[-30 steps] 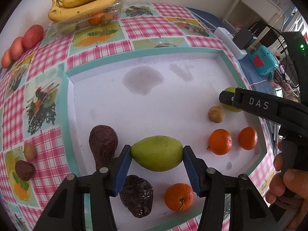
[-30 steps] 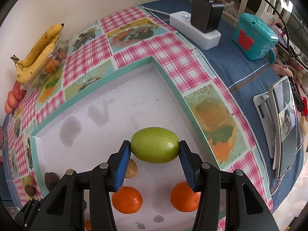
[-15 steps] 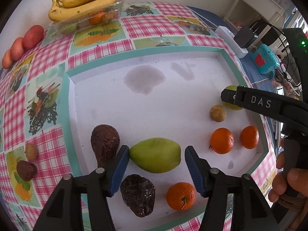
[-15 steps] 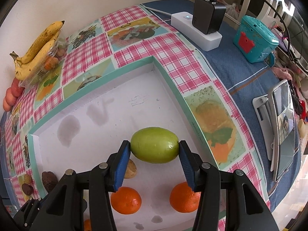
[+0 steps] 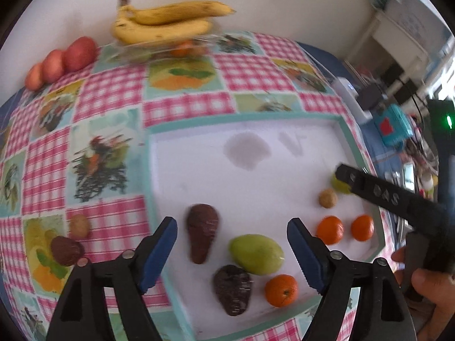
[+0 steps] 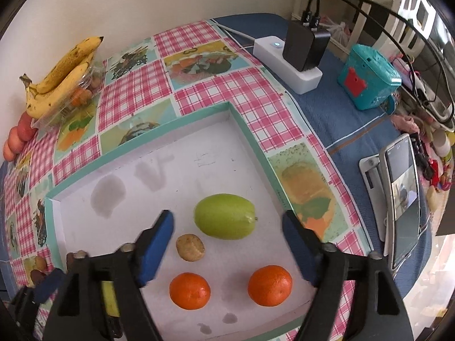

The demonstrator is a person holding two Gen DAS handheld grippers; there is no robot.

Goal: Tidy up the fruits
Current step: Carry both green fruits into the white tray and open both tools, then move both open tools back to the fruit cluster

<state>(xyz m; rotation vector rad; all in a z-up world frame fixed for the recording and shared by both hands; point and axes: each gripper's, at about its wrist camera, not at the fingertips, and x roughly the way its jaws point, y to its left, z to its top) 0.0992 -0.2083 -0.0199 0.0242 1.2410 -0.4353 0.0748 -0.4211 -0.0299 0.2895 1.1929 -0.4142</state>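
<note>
Both grippers clamped green fruit a second ago; jaws just opened, fruit released. Left gripper (image 5: 231, 251) wide, green mango (image 5: 256, 254) on white tray (image 5: 199, 170) between pads, touching neither. Right gripper (image 6: 227, 248) wide, green fruit (image 6: 224, 216) on tray just ahead, between tips.

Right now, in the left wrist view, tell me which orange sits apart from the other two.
The orange nearest the camera, beside the dark wrinkled fruit. The other two oranges sit as a pair at the tray's right.

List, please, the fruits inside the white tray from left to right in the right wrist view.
Orange → small brown fruit → green fruit → second orange.
</note>
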